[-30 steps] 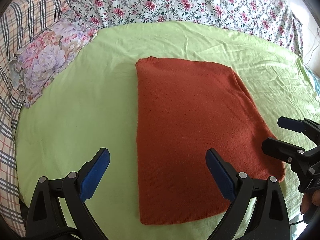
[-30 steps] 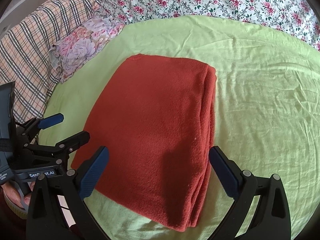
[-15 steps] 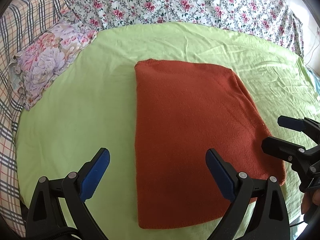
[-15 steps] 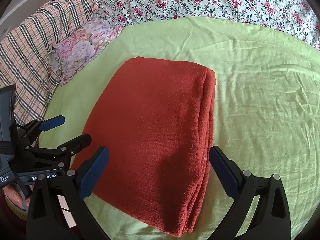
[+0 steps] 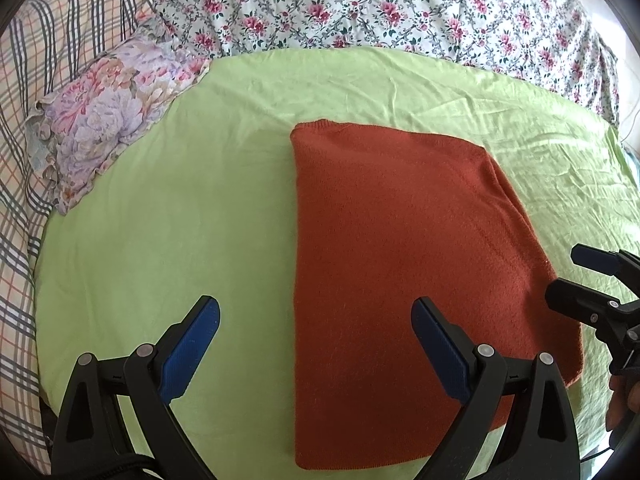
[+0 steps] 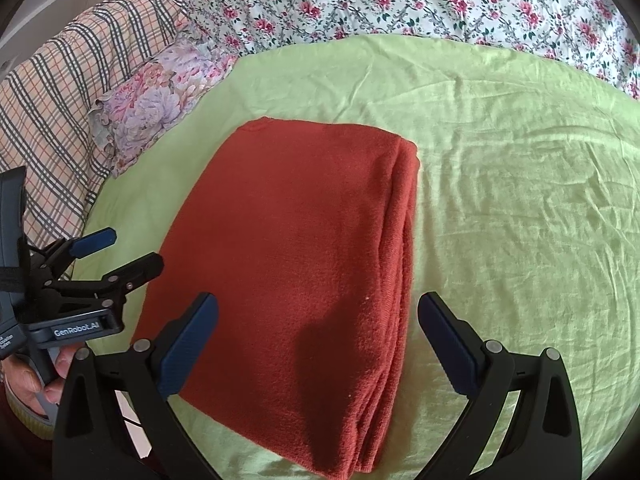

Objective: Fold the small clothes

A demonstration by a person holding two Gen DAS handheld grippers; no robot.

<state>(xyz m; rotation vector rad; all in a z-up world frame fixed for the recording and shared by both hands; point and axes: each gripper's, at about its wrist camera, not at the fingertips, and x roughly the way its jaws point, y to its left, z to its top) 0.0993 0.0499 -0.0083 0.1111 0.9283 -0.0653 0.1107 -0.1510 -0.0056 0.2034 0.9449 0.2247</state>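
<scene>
Sweater [image 5: 400, 264] folded flat, long axis running away from both tongs [image 5: 316, 344] [image 6: 318, 340] — each wide, empty.

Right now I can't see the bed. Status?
Left gripper open, right gripper open, both empty. Rust-red garment folded flat on green sheet. Nothing in the way.

Your rust-orange knit sweater [image 5: 404, 264] lies flat on the green bedsheet [image 5: 168, 208] — folded into a neat rectangle, its long side running away from you. On its right edge several stacked layers show [image 6: 400, 248]; the left edge is one smooth fold. The top face is unwrinkled — nothing touches it.
</scene>
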